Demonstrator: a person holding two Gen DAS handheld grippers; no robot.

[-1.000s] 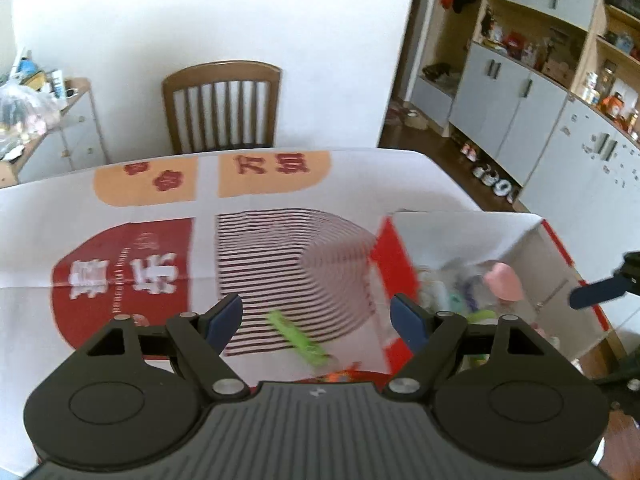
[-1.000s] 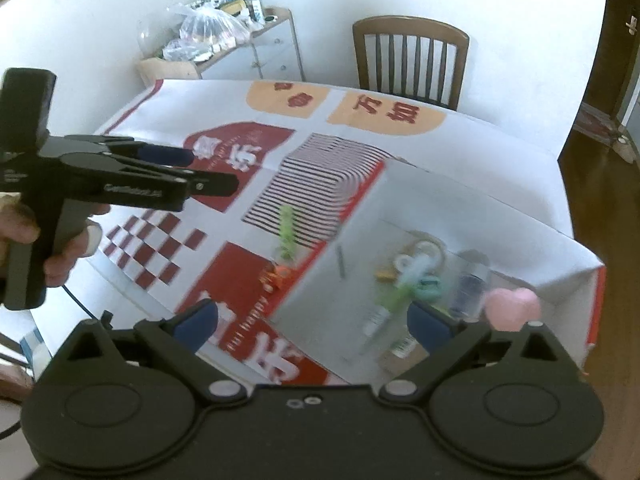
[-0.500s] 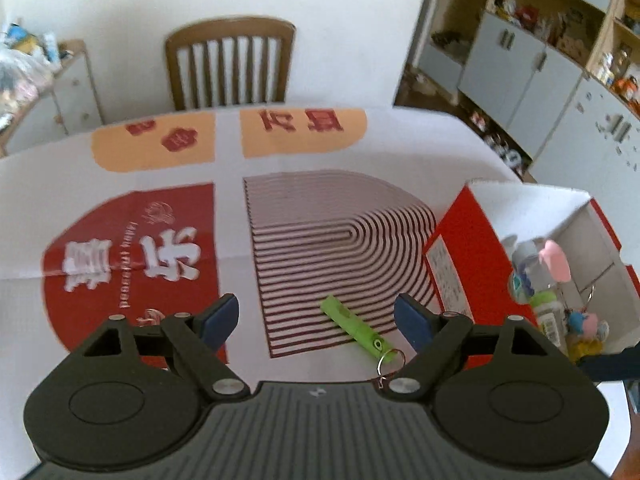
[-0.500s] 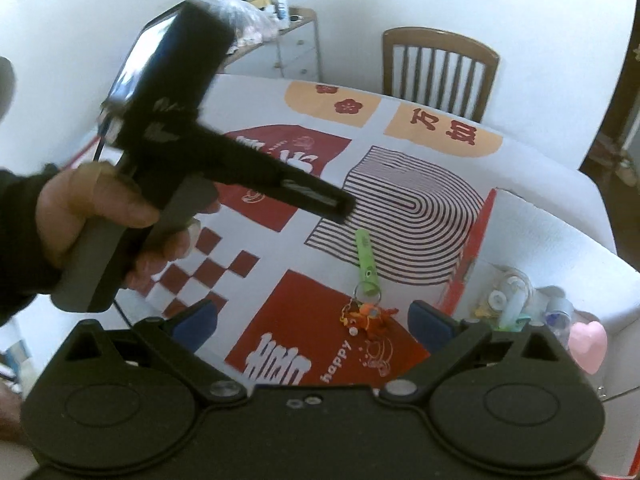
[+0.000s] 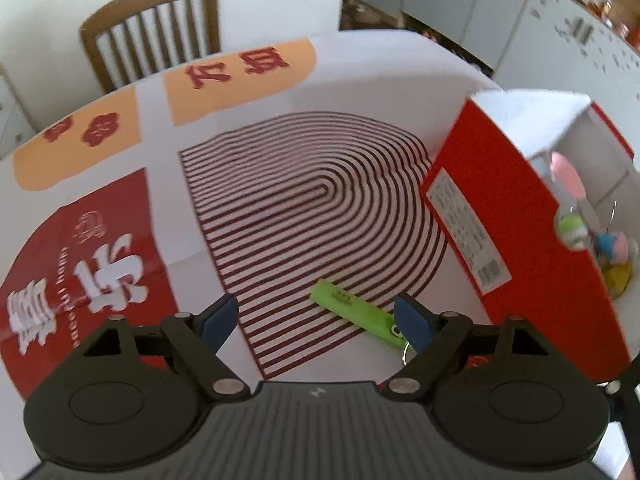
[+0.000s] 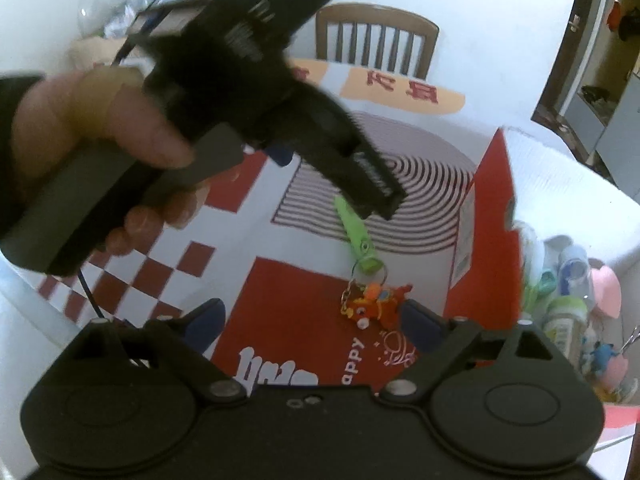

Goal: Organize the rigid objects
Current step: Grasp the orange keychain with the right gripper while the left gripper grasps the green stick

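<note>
Hiding behind the spread left gripper (image 5: pixel 316 320), green keychain (image 5: pixel 356 313); right gripper (image 6: pixel 312 326) spread too.

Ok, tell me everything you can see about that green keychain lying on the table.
The green keychain is a flat, bright green bar, plastic by the look of it, lying on the printed tablecloth beside the red box without touching it. A metal ring at its near end links by a short chain to an orange-red cartoon charm. The open left hand-held gripper hovers over the bar; whether its fingers touch it is unclear.
</note>
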